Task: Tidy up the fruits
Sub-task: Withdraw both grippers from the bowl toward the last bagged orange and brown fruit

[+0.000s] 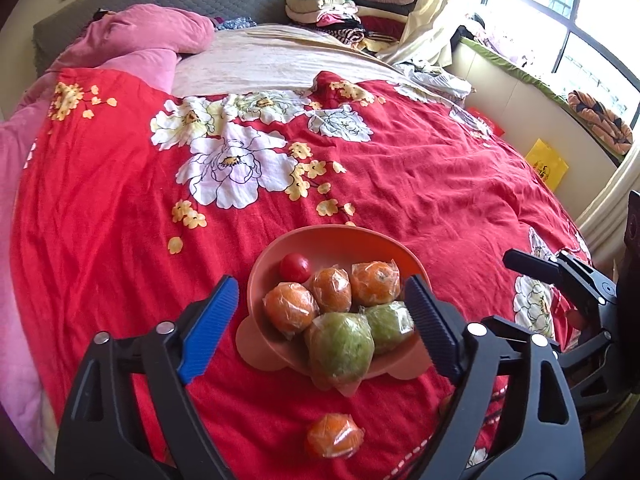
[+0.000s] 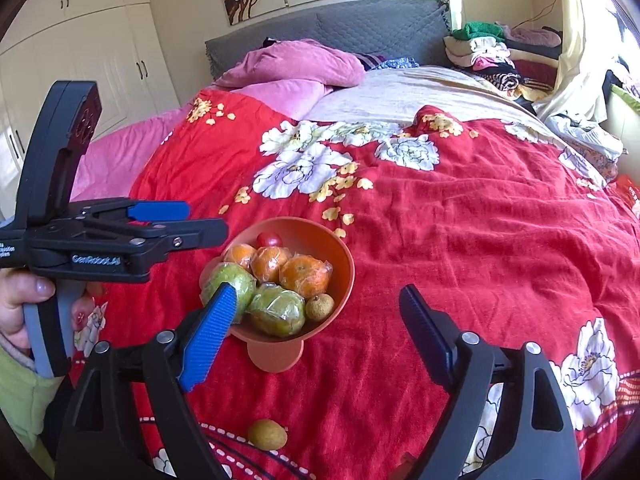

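Observation:
An orange-pink bowl (image 1: 320, 240) stands on the red flowered bedspread and also shows in the right wrist view (image 2: 340, 256). It holds wrapped oranges (image 1: 332, 288), two wrapped green fruits (image 1: 340, 346), a small red tomato (image 1: 295, 267) and a brown longan (image 2: 320, 306). One wrapped orange (image 1: 334, 436) lies on the spread just in front of the bowl. A loose longan (image 2: 267, 434) lies near the front edge. My left gripper (image 1: 322, 328) is open and empty, over the bowl's near side. My right gripper (image 2: 320, 336) is open and empty, just right of the bowl.
A pink quilt (image 2: 288, 64) and beige sheet (image 1: 260, 60) lie at the head of the bed. Folded clothes (image 1: 332, 8) are stacked at the far right. A window ledge (image 1: 540, 80) and a yellow bag (image 1: 546, 164) are to the right.

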